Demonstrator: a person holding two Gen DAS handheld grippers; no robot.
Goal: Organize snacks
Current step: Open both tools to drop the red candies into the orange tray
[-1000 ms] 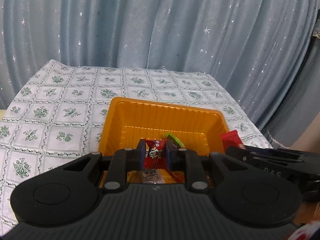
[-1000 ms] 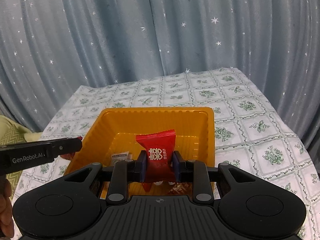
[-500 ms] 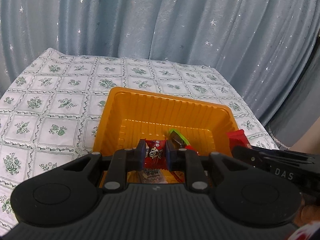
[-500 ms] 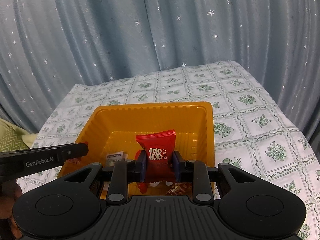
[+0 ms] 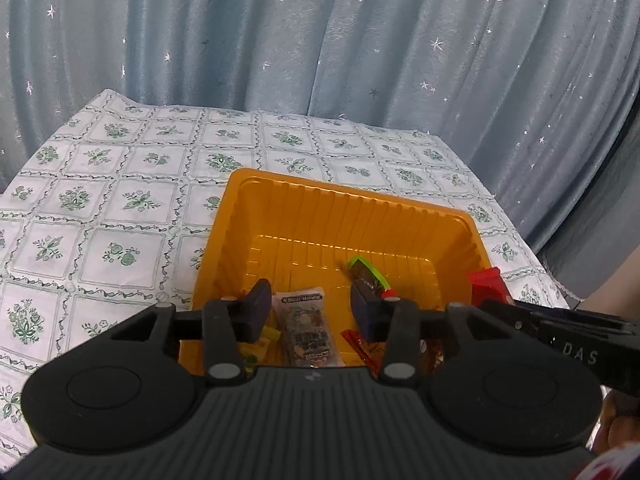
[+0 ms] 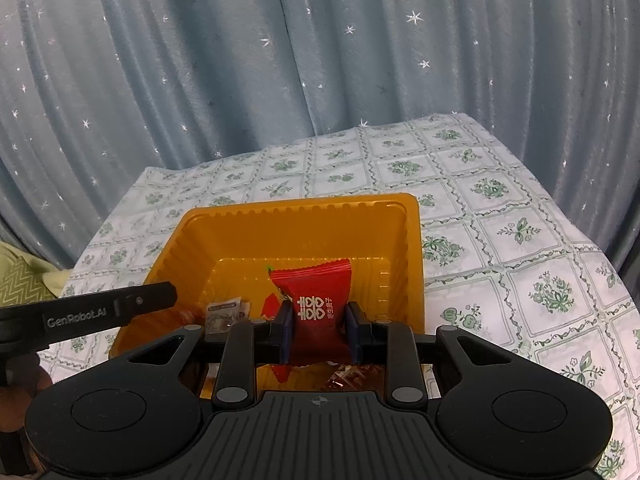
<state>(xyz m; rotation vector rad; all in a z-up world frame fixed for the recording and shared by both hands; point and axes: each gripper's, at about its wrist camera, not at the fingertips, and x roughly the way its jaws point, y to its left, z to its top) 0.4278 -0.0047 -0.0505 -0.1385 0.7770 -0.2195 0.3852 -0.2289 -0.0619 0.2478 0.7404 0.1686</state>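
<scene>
Starry curtain behind, tray (image 5: 344,216) on the tablecloth. Left gripper (image 5: 310,306) just opened over the tray, packet (image 5: 308,328) now lying inside; right gripper (image 6: 319,328) clamps red candy (image 6: 316,300) above it, next to drop.

Behind everything you see a grey-blue curtain scattered with small white stars (image 5: 320,52) hanging in folds, a white tablecloth printed with green floral squares (image 5: 120,200) spread below it, and a pale green zigzag-patterned cloth (image 6: 20,284) at the left edge.
</scene>
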